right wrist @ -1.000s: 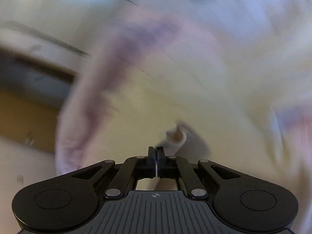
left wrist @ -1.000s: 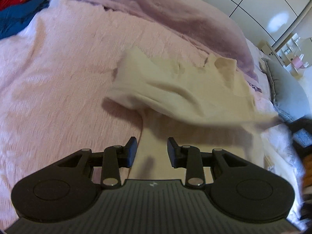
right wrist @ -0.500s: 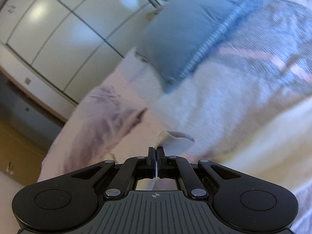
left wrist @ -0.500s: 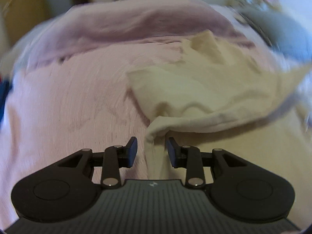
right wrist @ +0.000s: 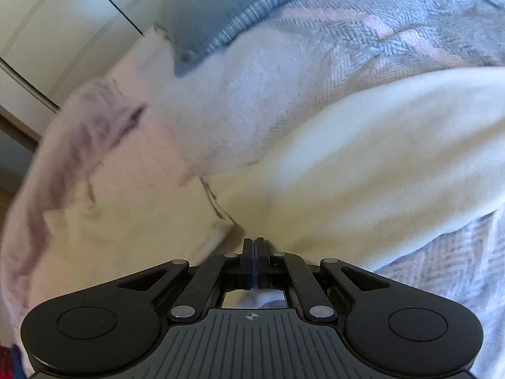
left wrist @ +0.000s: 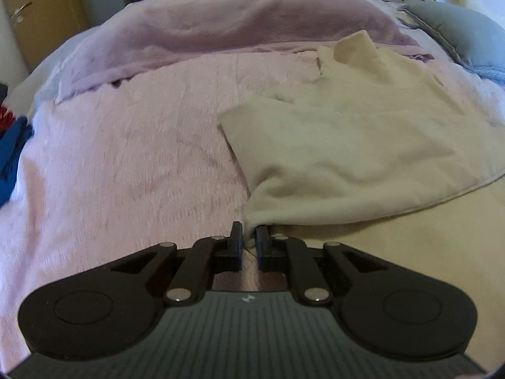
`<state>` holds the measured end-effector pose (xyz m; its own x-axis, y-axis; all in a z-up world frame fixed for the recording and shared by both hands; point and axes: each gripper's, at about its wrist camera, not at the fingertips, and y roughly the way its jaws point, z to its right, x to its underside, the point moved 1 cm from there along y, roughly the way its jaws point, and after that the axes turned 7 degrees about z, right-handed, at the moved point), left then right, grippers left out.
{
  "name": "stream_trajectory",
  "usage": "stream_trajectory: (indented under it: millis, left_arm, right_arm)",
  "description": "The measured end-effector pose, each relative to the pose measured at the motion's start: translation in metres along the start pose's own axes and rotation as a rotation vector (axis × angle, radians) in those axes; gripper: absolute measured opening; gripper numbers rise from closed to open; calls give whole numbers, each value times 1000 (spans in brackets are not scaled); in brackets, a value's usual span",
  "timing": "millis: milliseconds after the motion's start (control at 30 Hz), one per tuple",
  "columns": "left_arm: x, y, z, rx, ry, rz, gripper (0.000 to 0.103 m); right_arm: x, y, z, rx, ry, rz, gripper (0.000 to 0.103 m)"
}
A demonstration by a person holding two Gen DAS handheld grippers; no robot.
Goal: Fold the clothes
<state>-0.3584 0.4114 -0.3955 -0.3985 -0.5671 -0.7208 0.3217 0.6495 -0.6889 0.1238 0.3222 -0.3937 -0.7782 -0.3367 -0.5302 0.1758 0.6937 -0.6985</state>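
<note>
A cream sweater (left wrist: 363, 145) lies on the pink bedspread (left wrist: 126, 164), its upper part doubled over towards me and its collar at the far side. My left gripper (left wrist: 249, 232) is nearly shut and pinches the near left corner of the doubled cloth. In the right wrist view the same sweater (right wrist: 363, 164) fills the middle. My right gripper (right wrist: 254, 243) is shut on a thin edge of it, with cloth showing behind the jaws.
A mauve blanket (left wrist: 221, 22) is bunched along the far side of the bed. A grey-blue pillow (left wrist: 457, 28) lies at the far right, also in the right wrist view (right wrist: 221, 9). Blue and red clothes (left wrist: 9, 148) sit at the left edge. White wardrobe doors (right wrist: 47, 25) stand behind.
My left gripper was open and has closed on the sweater's folded corner. The right gripper stayed shut on the cloth and swung down over the sweater, laying the fold flatter.
</note>
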Motion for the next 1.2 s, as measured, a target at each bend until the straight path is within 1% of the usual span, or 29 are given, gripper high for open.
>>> stream_trajectory:
  millis: [33,67,100,133,167,233,267,300,333,367,433,500,567,600,633,667,700,733,767,833,1000,1067,1167,1200]
  left_arm:
    - [-2,-1,-5,22,-19,-5,11]
    - [-4,-3,-14,60,-64,-25,12]
    - [-5,-6,-22,88,-103,-47,17]
    - [-5,-10,-32,110,-145,-62,18]
    - [-7,-16,-40,114,-179,-64,19]
    - [-9,-26,-56,117,-265,-68,24]
    - [-11,-26,-64,121,-312,-73,26]
    - [-13,-25,-72,126,-358,-76,26]
    - [-18,-20,-76,132,-385,-67,26]
    - [-22,-14,-79,136,-399,-61,27]
    - [-33,8,-82,178,-438,-67,33]
    - [-42,35,-85,233,-493,-77,38]
    - [-49,63,-90,260,-563,-93,38]
    - [-52,76,-91,274,-595,-101,34]
    - [-54,78,-89,269,-562,-94,25]
    - [-56,79,-87,265,-529,-87,3]
    - [-59,81,-85,261,-496,-80,1]
    - [-61,83,-83,257,-463,-73,1]
    - [-63,84,-81,253,-430,-66,1]
    - [-67,88,-76,244,-364,-52,2]
    - [-78,96,-66,221,-204,-16,16]
    - [-74,81,-78,182,-292,7,15]
    - [-65,47,-82,158,-367,37,16]
    - [-61,42,-74,179,-327,29,16]
  right_arm:
    - [-2,-2,-2,2,-11,5,0]
    - [-4,-4,-5,5,-23,11,0]
    - [-7,-7,-8,13,-43,16,0]
    - [-10,-11,-11,24,-68,20,0]
    - [-13,-15,-15,35,-93,24,1]
    - [-19,-22,-22,57,-144,32,5]
    - [-22,-26,-26,67,-169,36,13]
    - [-23,-25,-30,66,-195,34,35]
    - [-24,-21,-35,58,-222,28,46]
    - [-24,-16,-41,56,-249,25,56]
    - [-24,-3,-49,53,-274,-1,56]
    - [-24,10,-54,61,-262,-46,56]
    - [-22,18,-51,70,-204,-73,56]
    - [-21,21,-48,72,-179,-85,56]
    - [-19,23,-44,74,-155,-96,55]
    - [-18,25,-42,79,-151,-98,54]
    - [-17,26,-40,86,-157,-96,35]
    - [-16,27,-38,93,-164,-93,22]
    - [-16,27,-37,96,-162,-88,18]
    - [-17,24,-36,96,-152,-76,17]
    - [-20,18,-32,97,-126,-46,17]
    - [-21,16,-30,97,-116,-34,18]
    - [-23,9,-26,90,-85,-11,20]
    - [-24,2,-22,75,-52,1,22]
